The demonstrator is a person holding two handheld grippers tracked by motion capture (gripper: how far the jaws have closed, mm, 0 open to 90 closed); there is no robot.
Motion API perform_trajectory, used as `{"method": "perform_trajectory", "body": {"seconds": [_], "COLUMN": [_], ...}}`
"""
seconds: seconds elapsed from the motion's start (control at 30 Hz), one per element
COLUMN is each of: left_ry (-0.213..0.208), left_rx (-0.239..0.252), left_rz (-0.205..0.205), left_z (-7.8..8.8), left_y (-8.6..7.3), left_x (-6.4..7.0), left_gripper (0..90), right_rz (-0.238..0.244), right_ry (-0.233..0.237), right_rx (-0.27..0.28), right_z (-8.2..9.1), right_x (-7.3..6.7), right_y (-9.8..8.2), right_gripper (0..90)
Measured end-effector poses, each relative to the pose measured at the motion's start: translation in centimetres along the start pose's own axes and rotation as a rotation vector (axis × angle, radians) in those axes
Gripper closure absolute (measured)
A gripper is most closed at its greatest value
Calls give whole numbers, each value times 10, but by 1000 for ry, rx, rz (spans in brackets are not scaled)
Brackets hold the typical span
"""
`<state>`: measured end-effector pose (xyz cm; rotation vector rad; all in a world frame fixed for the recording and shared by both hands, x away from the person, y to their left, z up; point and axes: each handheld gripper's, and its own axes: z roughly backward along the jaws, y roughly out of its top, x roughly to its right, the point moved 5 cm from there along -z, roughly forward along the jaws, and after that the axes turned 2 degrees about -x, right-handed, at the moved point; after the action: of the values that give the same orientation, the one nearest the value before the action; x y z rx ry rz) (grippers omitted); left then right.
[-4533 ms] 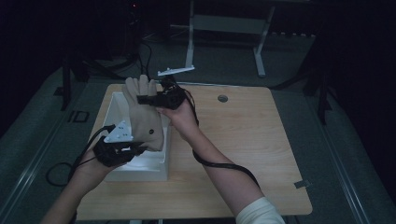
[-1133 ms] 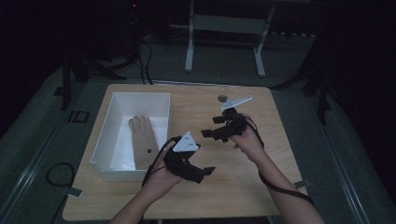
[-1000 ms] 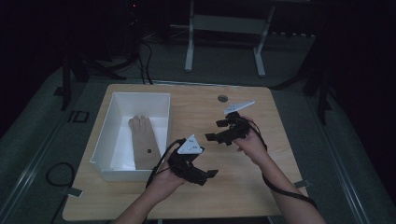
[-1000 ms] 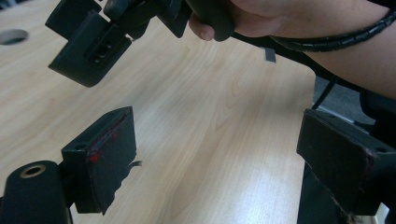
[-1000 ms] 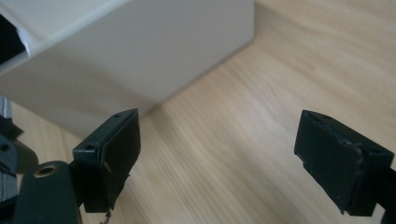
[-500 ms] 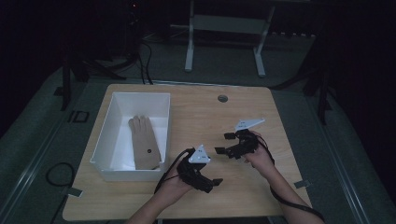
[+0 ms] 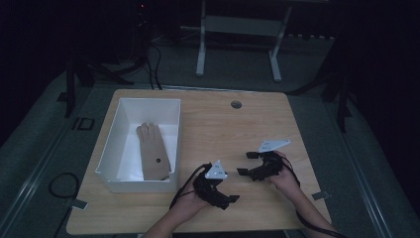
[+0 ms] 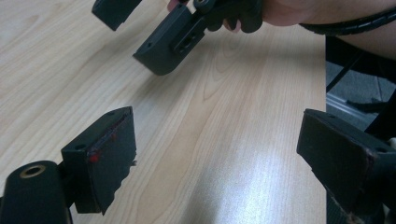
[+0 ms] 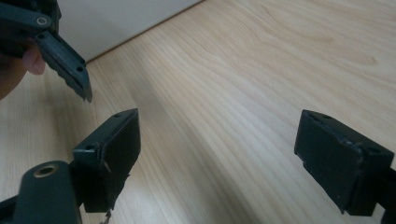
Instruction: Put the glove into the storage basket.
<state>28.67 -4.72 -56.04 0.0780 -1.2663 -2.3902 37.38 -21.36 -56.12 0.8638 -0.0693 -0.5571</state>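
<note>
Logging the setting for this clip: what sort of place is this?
Probably a lab or recording room rather than a home: a bare wooden table on a dim floor with loose cables, a metal stand behind, and one white bin holding a tan glove.

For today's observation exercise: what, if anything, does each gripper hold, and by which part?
Nothing. The left gripper and right gripper are both open over bare table; the glove lies in the white bin.
</note>
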Motion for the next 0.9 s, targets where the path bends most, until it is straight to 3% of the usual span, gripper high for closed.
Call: {"method": "perform_trajectory", "body": {"seconds": [0.3,0.47,0.57,0.9], "left_ry": [-11,18,12,36], "left_rx": [6,-14,-23,-18], "left_rz": [-25,-54,-66,-85], "left_z": [-13,-20,-24,-26], "left_y": [-3,-6,-8,-16], "left_x": [4,7,8,7], "left_gripper": [123,122,122,123], "right_rz": [-15,-43,-47,-66], "right_ry": [-30,-41,-54,-84], "right_rx": [13,14,7,18], "right_z": [14,20,22,33], "right_x": [5,8,8,10], "right_y": [-27,-41,-48,-66], "right_gripper": [140,140,140,140]}}
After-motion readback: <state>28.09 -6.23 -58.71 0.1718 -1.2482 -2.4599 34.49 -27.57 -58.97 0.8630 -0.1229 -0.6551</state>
